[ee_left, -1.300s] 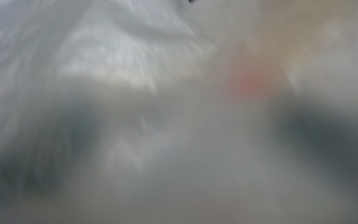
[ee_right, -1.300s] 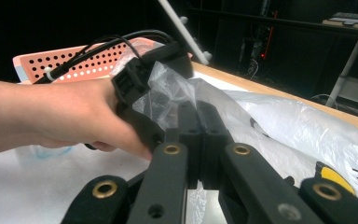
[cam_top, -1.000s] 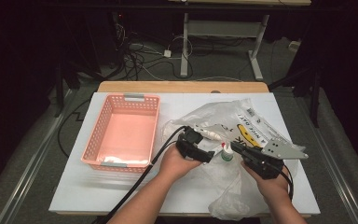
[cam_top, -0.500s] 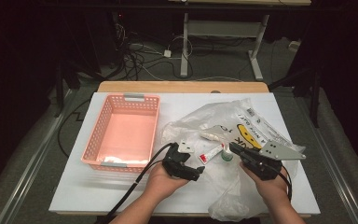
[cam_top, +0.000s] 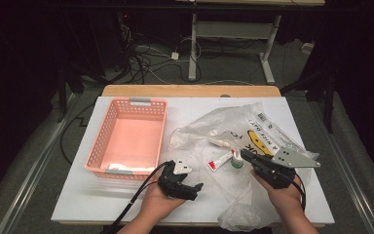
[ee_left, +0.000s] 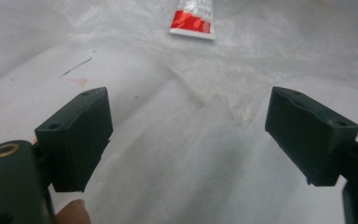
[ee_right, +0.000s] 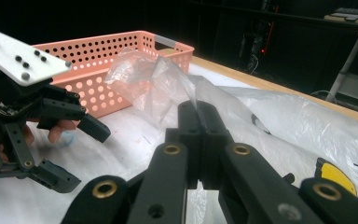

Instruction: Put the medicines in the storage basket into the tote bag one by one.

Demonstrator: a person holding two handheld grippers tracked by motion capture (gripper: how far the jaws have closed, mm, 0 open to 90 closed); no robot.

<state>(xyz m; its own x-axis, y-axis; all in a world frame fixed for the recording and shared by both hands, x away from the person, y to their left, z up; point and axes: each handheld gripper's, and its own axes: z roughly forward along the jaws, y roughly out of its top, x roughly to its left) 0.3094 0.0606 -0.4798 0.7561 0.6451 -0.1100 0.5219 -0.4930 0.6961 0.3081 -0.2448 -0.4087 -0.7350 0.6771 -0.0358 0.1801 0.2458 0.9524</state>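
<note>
A crumpled clear plastic bag [cam_top: 224,131] lies on the white table. My right gripper [cam_top: 244,154] is shut on a fold of this bag [ee_right: 149,84], which rises from between the closed jaws of the gripper [ee_right: 196,109]. A red-and-white tube [cam_top: 220,161] and a small green-capped bottle [cam_top: 235,163] lie at the bag just left of it. My left gripper [cam_top: 194,180] is open and empty near the table's front edge, to the lower left of the tube. In the left gripper view its jaws [ee_left: 186,130] stand wide over the plastic, short of the tube's end [ee_left: 193,21].
A pink perforated basket [cam_top: 102,141] stands at the left with a small white item [cam_top: 121,168] at its near end. A printed part of the bag with a yellow mark [cam_top: 260,141] lies to the right. The table's front edge is close to both hands.
My left gripper has drawn back from the bag toward the front edge and a little left, still open. The right gripper has stayed put, shut on the bag.
</note>
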